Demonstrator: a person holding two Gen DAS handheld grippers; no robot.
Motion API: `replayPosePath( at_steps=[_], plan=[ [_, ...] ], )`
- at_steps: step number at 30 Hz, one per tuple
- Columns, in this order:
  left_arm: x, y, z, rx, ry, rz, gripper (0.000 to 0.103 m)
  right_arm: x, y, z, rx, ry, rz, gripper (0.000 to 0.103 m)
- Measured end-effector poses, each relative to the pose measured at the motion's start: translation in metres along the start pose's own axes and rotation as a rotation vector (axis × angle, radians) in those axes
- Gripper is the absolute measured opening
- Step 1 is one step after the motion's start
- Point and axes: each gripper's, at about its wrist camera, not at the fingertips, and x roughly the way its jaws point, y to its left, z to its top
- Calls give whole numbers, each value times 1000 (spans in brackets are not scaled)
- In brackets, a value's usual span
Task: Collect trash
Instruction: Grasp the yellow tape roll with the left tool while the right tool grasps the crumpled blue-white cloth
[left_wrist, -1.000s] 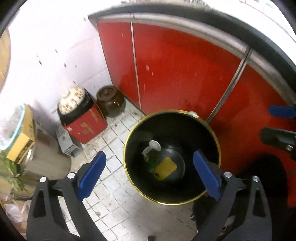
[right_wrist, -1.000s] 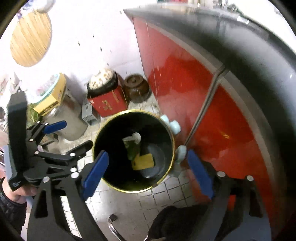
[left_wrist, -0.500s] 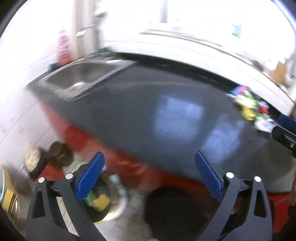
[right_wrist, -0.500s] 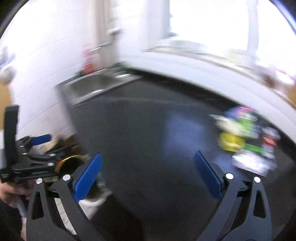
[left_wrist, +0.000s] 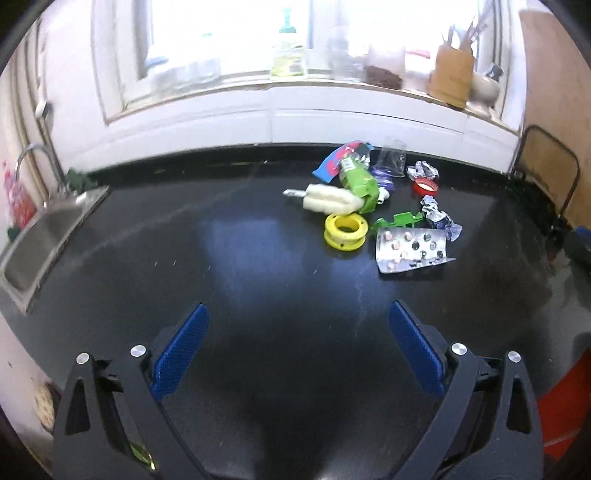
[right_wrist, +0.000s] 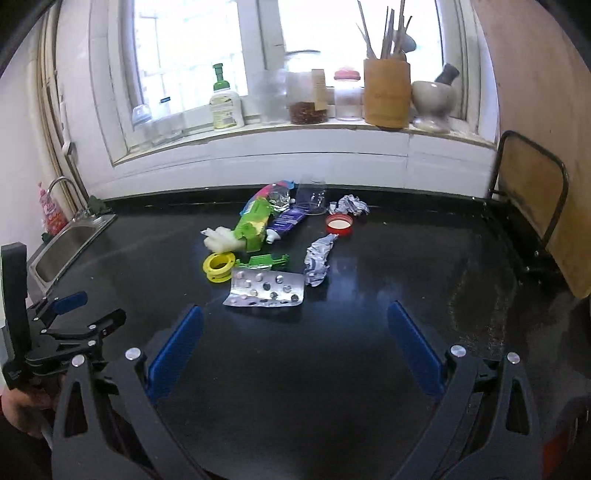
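**Inspector:** Start nearest. State of the two tools?

**Assistant:** The left gripper (left_wrist: 297, 354) hangs over the near edge of the black counter (left_wrist: 258, 295), jaws spread wide, nothing between them. The right gripper (right_wrist: 295, 350) is likewise spread wide over the near edge and holds nothing; its jaws have just been opening. The left gripper also shows at the near left of the right wrist view, gripped by a hand (right_wrist: 22, 410).

**Inspector:** And the trash?

**Assistant:** All of it lies on the counter, well apart from both grippers, in a loose cluster from mid-counter to the far edge. Nearest is a foil pill sheet (right_wrist: 265, 288). Just beside it, a yellow ring (right_wrist: 218, 266), a green plastic clip (right_wrist: 263, 261) and a crumpled foil wad (right_wrist: 318, 260). Beyond those, a white foam piece (right_wrist: 221, 238) touching a green packet (right_wrist: 253, 225), and a red lid (right_wrist: 338, 223). At the far edge, a clear cup (right_wrist: 311, 197) and a second foil wad (right_wrist: 349, 205).

**Inspector:** Anything else?

**Assistant:** A sink (right_wrist: 70, 247) at the counter's left end; jars on the window sill (right_wrist: 295, 129) behind.
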Motion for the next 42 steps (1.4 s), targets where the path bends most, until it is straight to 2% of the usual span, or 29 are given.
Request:
replayPosePath(
  at_steps=[6, 10, 13, 14, 16, 21, 24, 26, 27, 29, 30, 31, 32, 37, 42],
  plan=[
    [38, -14, 22, 42, 26, -56, 95, 24, 4, 9, 3, 20, 0, 96],
    [92, -28, 35, 100, 91, -37, 95, 72, -6, 16, 10, 90, -5, 96],
    [126, -27, 44, 82, 139, -64, 95, 116, -13, 24, 20, 153, -9, 96],
    [139, -27, 48, 83, 146, -50, 95, 133, -15, 28, 20, 170, -19, 96],
    [158, -27, 53, 89, 159, -32, 95, 159, -17, 35, 21, 197, -25, 96],
    [191, -27, 65, 81, 198, -57, 95, 208, -23, 49, 11, 250, -53, 93],
    [199, -29, 71, 81, 185, -72, 95, 233, -28, 54, 35, 289, -40, 85],
    [202, -29, 74, 80, 174, -74, 93, 245, -30, 55, 40, 309, -39, 74],
    [202, -29, 74, 81, 171, -79, 89, 249, -29, 55, 39, 316, -35, 72],
    [199, -31, 73, 96, 153, -87, 76, 256, -27, 52, 31, 333, -34, 61],
    [197, -32, 73, 102, 149, -92, 64, 256, -25, 52, 16, 326, -46, 56],
    [194, -33, 72, 105, 147, -95, 55, 255, -24, 51, 2, 321, -54, 43],
    [193, -33, 71, 111, 146, -98, 52, 254, -22, 50, -4, 318, -56, 29],
    [180, -28, 65, 90, 144, -97, 52, 244, -19, 45, -19, 311, -56, 28],
    [149, -21, 55, 100, 129, -88, 52, 199, -15, 42, -24, 248, -51, 28]
  ],
)
